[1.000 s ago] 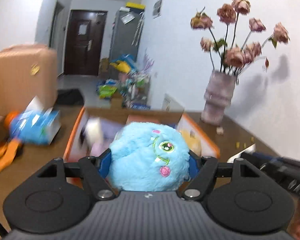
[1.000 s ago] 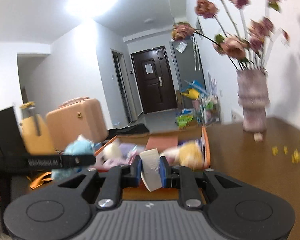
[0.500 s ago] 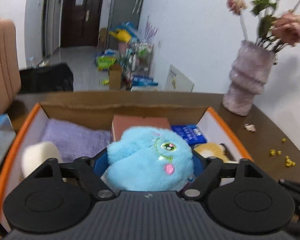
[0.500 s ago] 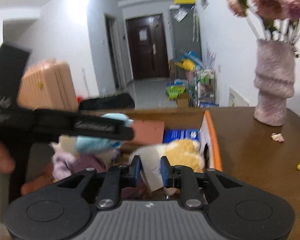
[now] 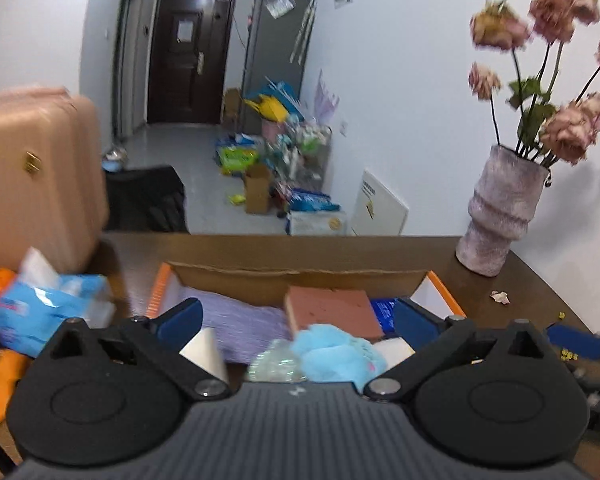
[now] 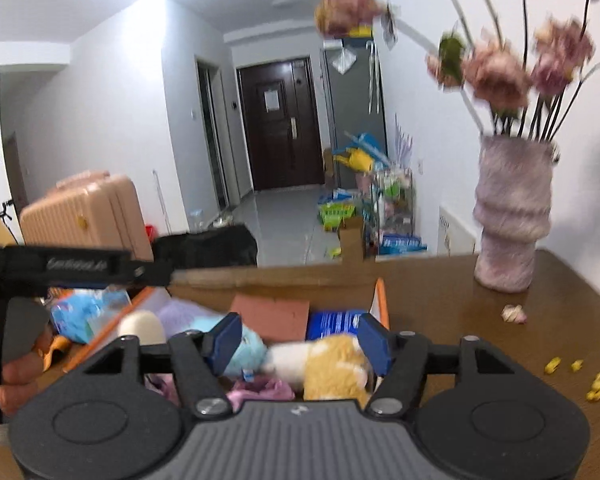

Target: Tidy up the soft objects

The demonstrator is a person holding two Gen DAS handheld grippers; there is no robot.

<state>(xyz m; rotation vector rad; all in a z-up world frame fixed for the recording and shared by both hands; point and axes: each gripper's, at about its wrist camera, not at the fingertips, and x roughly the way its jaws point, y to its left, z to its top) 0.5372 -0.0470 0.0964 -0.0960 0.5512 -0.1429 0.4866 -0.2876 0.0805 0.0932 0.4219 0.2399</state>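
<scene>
**Asker:** Brown wooden tabletop (image 6: 452, 304) fills the foreground, doesn't it? What sits on it?

**Describer:** Yes. An open cardboard box with orange edges (image 5: 440, 284) lies straight ahead of both tongs. Beyond its right corner stands a ribbed pinkish vase (image 5: 500, 216) of dried roses. Left of the box lies a blue tissue pack (image 5: 40, 308).

**Asker:** And the tongs themselves?

**Describer:** The left gripper (image 5: 296, 320) has its jaws spread wide and opening, pressing on nothing. The blue plush toy (image 5: 336, 356) lies in the box below, between the two blue pads but free of them. The right gripper (image 6: 300, 340) is opening too; a yellow-and-white plush (image 6: 332, 368) lies under its gap, apparently just beside the right pad, though I cannot tell whether they touch. A person's hand (image 6: 16, 376) on the left gripper's handle shows at the left edge.

**Asker:** What else is in the box?

**Describer:** A lilac towel (image 5: 236, 316), a terracotta sponge block (image 5: 332, 308), a blue packet (image 6: 332, 322), a white foam piece (image 5: 204, 348) and a pink cloth (image 6: 260, 392).

**Asker:** What could go wrong?

**Describer:** In my judgement, three things. The box looks full, so the blue toy may roll out over the near side. A pad could catch fur on withdrawal and drag a toy out. The vase stands near the right gripper; a wide sweep might topple it.
</scene>
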